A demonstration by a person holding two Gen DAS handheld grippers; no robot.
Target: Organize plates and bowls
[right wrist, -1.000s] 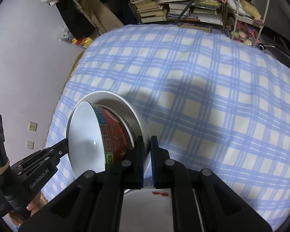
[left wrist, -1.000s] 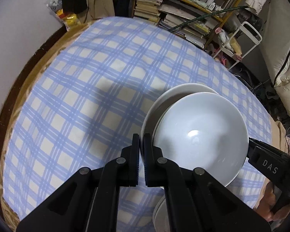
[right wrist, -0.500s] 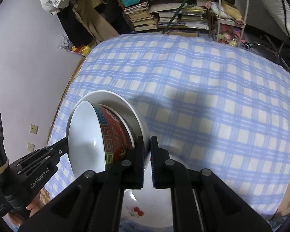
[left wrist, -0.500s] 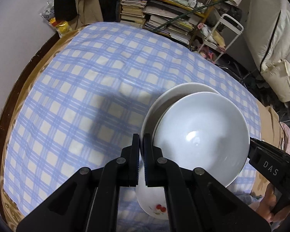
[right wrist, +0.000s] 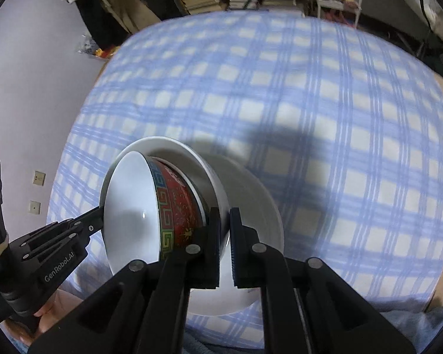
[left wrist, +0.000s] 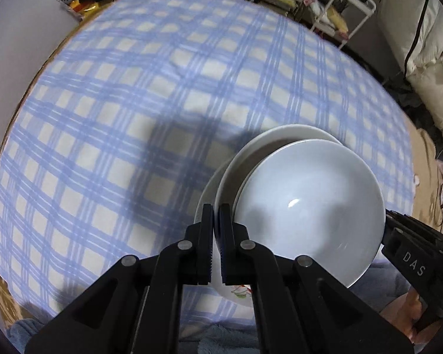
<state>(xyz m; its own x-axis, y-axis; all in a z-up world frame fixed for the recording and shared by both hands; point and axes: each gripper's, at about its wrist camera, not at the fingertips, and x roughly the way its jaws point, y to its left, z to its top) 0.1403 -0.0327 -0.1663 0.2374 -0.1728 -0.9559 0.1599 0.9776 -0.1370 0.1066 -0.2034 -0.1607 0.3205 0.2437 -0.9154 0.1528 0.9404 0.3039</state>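
White plate (left wrist: 268, 147) rim pinched in my left claw (left wrist: 216, 221) and right claw (right wrist: 225, 224), red bowl (right wrist: 174, 203) nested inside; checked table (left wrist: 133, 88) open at 11 o'clock.

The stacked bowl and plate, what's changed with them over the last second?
Both grippers carried the red-patterned bowl and white plate across the checked cloth, so that they now hang over a second white plate lying near the table's edge. Both grips stayed closed on the stack.

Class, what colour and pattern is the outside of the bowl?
Red with a multicoloured key-pattern band under the rim; right wrist view.
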